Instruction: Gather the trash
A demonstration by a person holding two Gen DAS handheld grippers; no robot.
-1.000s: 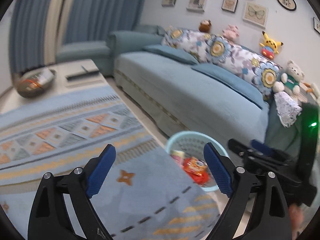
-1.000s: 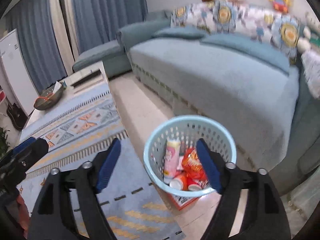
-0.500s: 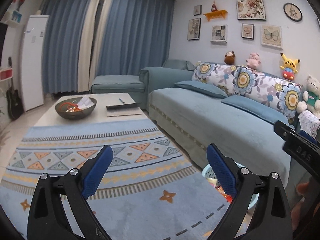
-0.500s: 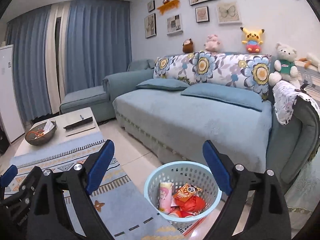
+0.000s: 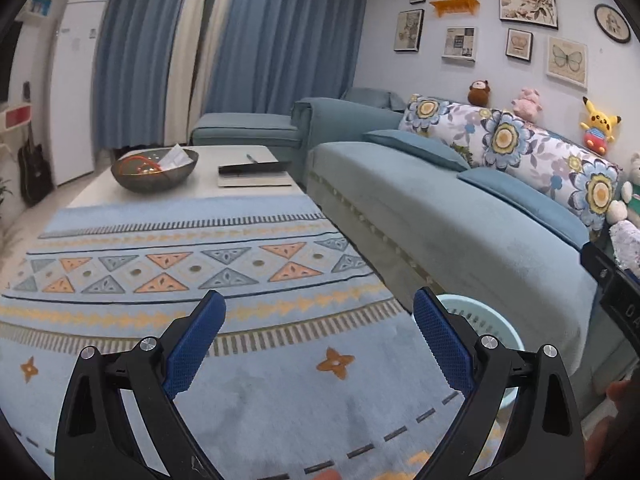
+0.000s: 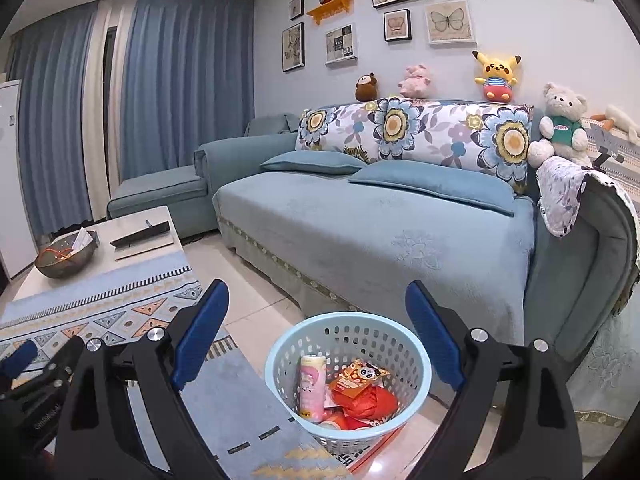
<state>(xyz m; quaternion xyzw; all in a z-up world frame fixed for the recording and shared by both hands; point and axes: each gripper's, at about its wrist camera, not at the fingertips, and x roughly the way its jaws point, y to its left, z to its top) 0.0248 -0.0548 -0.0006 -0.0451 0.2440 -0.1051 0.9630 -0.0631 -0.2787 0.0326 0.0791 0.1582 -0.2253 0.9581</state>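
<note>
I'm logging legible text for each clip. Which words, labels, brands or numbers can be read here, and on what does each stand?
No text reads with certainty.
Left gripper body, small white print: too small to read.
Right gripper's black body, pale letters: cut off at the edge, unreadable.
Teddy bear's green shirt, white label: blurred.
Pink can and orange snack bag in the basket: print too small.
Framed pictures on the wall: any lettering unreadable.

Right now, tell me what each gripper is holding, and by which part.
Nothing. The left gripper and right gripper both stand open and empty.
</note>
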